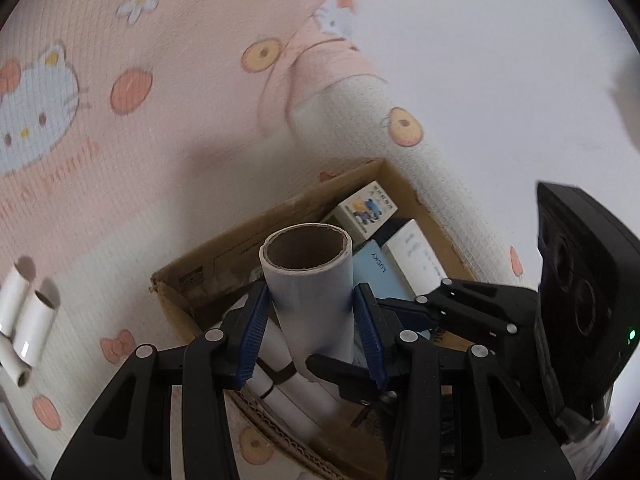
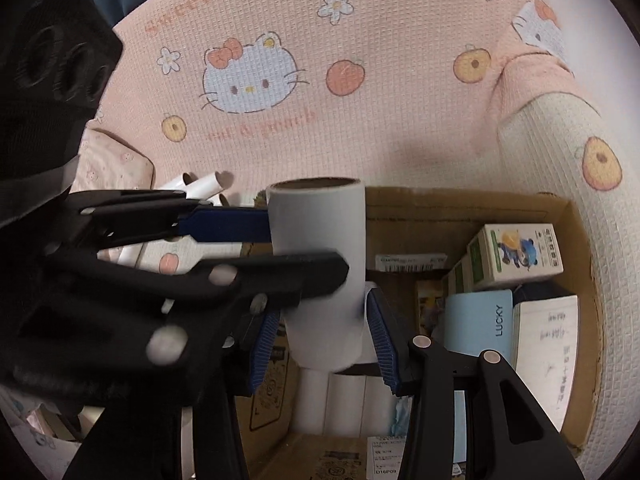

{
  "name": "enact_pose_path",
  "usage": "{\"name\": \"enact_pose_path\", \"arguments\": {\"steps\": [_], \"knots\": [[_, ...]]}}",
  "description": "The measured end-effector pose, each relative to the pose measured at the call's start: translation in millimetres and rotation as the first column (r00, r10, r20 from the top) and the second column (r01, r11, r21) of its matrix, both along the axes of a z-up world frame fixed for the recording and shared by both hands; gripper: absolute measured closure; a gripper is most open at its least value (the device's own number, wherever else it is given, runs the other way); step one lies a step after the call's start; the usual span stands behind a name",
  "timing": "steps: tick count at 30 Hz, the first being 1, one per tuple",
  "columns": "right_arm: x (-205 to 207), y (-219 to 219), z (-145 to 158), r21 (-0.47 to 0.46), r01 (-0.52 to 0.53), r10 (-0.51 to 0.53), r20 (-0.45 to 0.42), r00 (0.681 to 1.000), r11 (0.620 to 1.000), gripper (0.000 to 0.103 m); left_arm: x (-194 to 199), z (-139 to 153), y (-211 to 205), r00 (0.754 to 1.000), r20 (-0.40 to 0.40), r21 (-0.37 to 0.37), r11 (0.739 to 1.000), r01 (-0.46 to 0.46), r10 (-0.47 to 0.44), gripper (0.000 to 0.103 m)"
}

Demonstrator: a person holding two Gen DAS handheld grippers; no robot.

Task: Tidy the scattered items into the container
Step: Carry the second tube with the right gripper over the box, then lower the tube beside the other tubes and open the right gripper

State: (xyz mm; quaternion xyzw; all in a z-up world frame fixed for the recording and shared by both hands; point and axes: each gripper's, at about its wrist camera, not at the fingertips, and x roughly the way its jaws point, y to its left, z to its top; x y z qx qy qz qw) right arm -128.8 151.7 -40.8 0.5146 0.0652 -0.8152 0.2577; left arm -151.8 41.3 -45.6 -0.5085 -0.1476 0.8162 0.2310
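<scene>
A white cardboard roll stands upright above the open cardboard box. My left gripper is shut on the roll; its blue pads press both sides. In the right wrist view the same roll is held by the left gripper from the left. My right gripper stands with its blue pads on either side of the roll's lower end, about touching it. The box holds several small boxes, a blue "LUCKY" booklet and white tubes.
Several loose white tubes lie on the Hello Kitty blanket left of the box; they also show in the right wrist view. The right gripper's body is close at the right. A small pillow lies at left.
</scene>
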Motion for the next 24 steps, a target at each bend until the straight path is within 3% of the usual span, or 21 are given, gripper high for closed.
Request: {"name": "enact_pose_path", "arguments": {"steps": [5,9,21,23,24], "knots": [[-7.7,6.7,-9.0,-0.006,0.021,-0.02,0.029,0.999,1.0,0.061,-8.3,-14.1,2.5,0.994,0.106,0.067,0.998,0.017,-0.024,0.056],[-10.9,10.0,-12.2,0.007,0.022,-0.023,0.019,1.0,1.0,0.061,-11.3,-17.1,8.7,0.993,0.114,0.043,0.999,0.013,-0.018,0.056],[-28.3,28.1,-38.6,0.018,0.076,-0.077,0.126,0.989,0.997,0.062,-26.6,-44.8,31.0,0.983,0.185,0.0,1.0,0.002,-0.002,0.056],[-28.9,26.1,-45.8,0.048,0.08,-0.086,0.135,0.987,0.996,0.062,-27.5,-45.6,30.3,0.985,0.172,-0.04,0.999,0.006,0.001,0.056],[-29.1,23.4,-52.8,0.065,0.074,-0.084,0.157,0.984,0.995,0.062,-26.8,-43.8,28.6,0.989,0.149,-0.08,0.997,0.008,0.004,0.063]]}}
